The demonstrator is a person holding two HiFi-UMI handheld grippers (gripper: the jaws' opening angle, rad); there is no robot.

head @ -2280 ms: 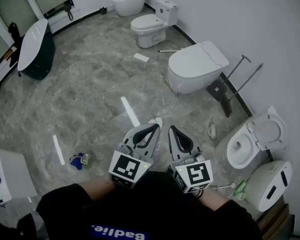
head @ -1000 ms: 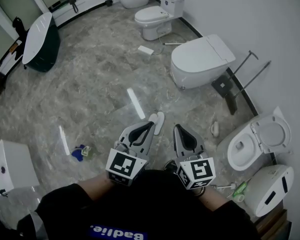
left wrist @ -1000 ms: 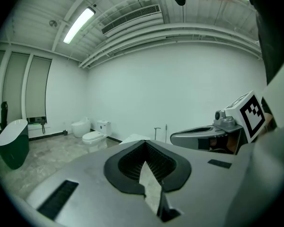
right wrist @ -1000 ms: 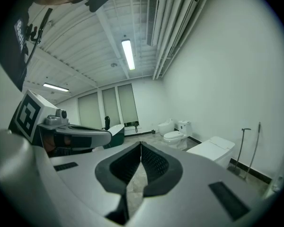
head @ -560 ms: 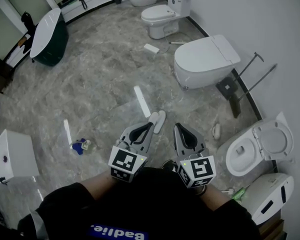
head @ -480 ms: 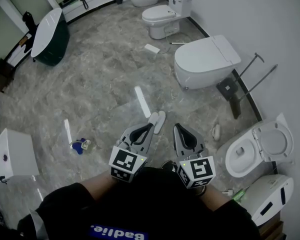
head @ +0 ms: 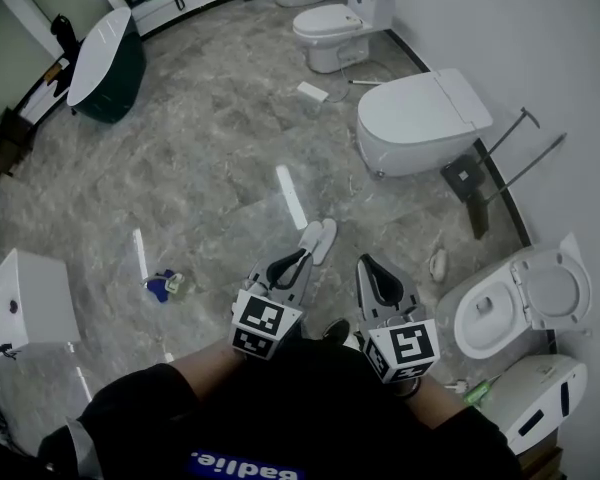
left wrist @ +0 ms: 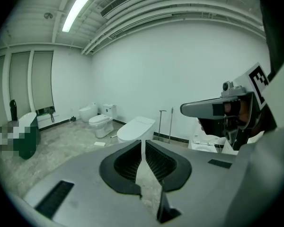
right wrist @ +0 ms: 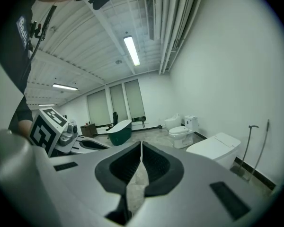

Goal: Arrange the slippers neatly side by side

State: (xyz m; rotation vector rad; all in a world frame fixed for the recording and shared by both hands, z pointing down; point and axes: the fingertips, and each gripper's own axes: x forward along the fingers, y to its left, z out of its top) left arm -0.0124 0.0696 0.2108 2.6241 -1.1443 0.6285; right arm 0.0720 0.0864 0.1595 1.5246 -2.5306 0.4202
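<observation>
Two closed, empty | left hand-held gripper [head: 302, 256] | right hand-held gripper [head: 366, 261] | slippers [head: 324, 240] untouched

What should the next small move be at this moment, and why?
Probably lower the left tongs toward the pair of white slippers on the grey marble floor just ahead and open them; both it and the right tongs are shut and empty.

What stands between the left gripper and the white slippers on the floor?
Nothing visible does. In the head view the slippers lie just beyond the shut left gripper, with only bare floor around them. The gripper views do not show the slippers.
</observation>
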